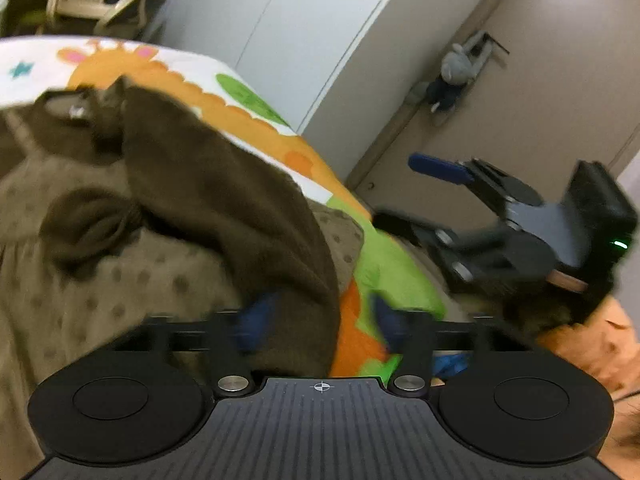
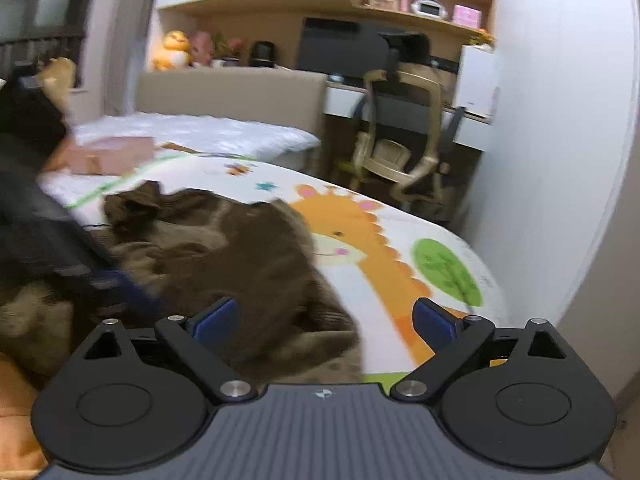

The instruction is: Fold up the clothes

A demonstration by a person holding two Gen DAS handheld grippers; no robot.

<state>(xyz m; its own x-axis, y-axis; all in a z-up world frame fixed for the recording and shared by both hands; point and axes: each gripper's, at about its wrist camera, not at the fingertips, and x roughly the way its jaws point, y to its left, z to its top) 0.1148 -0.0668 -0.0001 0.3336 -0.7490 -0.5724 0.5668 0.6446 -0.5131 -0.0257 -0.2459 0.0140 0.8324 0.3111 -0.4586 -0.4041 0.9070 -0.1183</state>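
My left gripper [image 1: 316,320] and right gripper [image 2: 324,316], both spread wide and holding nothing, flank the rumpled brown garment [image 2: 240,248] on the giraffe-print sheet [image 2: 400,216]; next, each must pinch an edge.

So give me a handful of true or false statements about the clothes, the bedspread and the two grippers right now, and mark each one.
1. The right hand-held gripper is open, with nothing between its blue pads. True.
2. The dark brown garment lies on a bedspread printed with a giraffe. True.
3. The bedspread is plain grey. False: it is white with an orange giraffe and a green tree.
4. The left hand-held gripper is clamped shut on a white towel. False: its fingers stand apart over brown cloth, and no white towel shows.
5. A desk chair stands beyond the bed. True.
6. The brown garment is neatly folded into a square. False: it lies rumpled and spread out.
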